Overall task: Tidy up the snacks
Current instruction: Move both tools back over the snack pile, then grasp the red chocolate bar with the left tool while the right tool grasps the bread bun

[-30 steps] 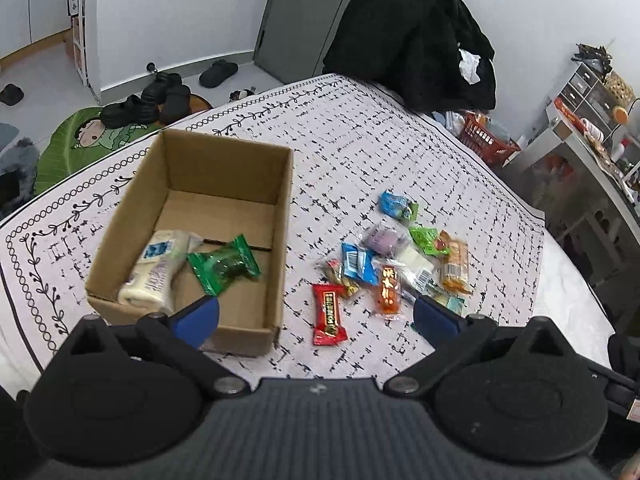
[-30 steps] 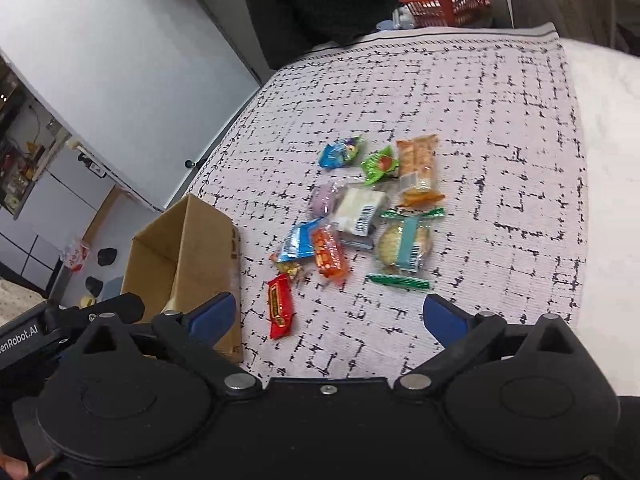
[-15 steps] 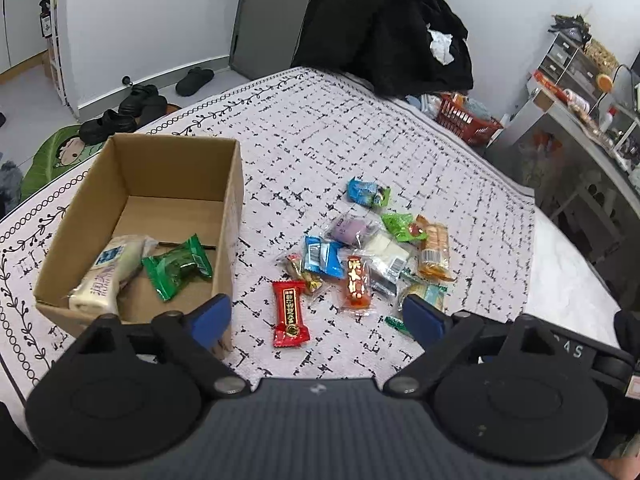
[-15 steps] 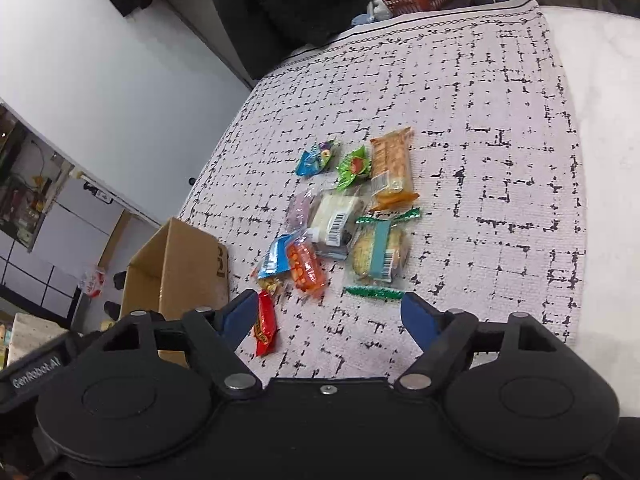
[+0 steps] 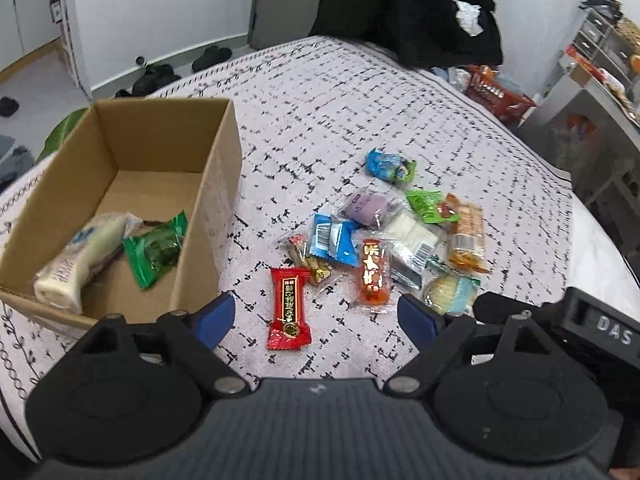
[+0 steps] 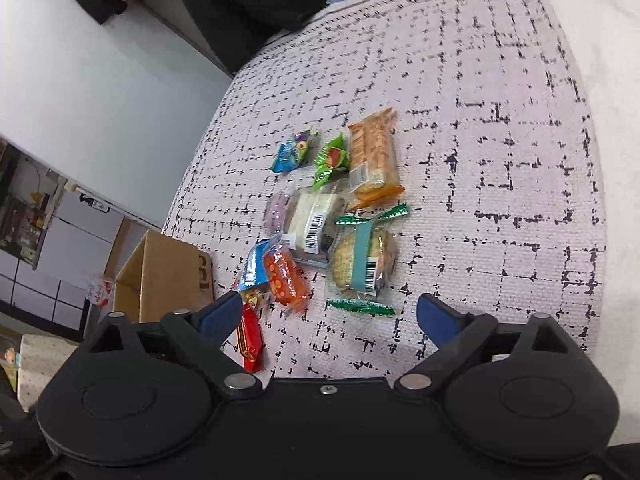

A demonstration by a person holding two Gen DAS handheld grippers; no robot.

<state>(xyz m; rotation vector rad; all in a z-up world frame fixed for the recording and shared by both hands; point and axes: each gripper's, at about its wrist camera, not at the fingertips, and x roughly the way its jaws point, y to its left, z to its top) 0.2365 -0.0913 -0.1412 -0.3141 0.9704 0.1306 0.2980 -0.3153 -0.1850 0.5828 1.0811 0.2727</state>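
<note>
Blue-tipped grippers spread wide, holding nothing

Left gripper [image 5: 316, 318] hangs above the red packet [image 5: 290, 308], touching nothing. Right gripper [image 6: 328, 316] likewise, just near of the cookie [image 6: 362, 264]. Snacks [image 5: 392, 228] cluster beyond; box [image 5: 212, 208] at left holds two packets.

Two fisheye wrist views look steeply down over the patterned surface [image 5: 320, 92] from fairly near. The left faces the cardboard box [image 5: 120, 200]; the right sits further right. Both share the snack pile [image 6: 332, 216] and box.
</note>
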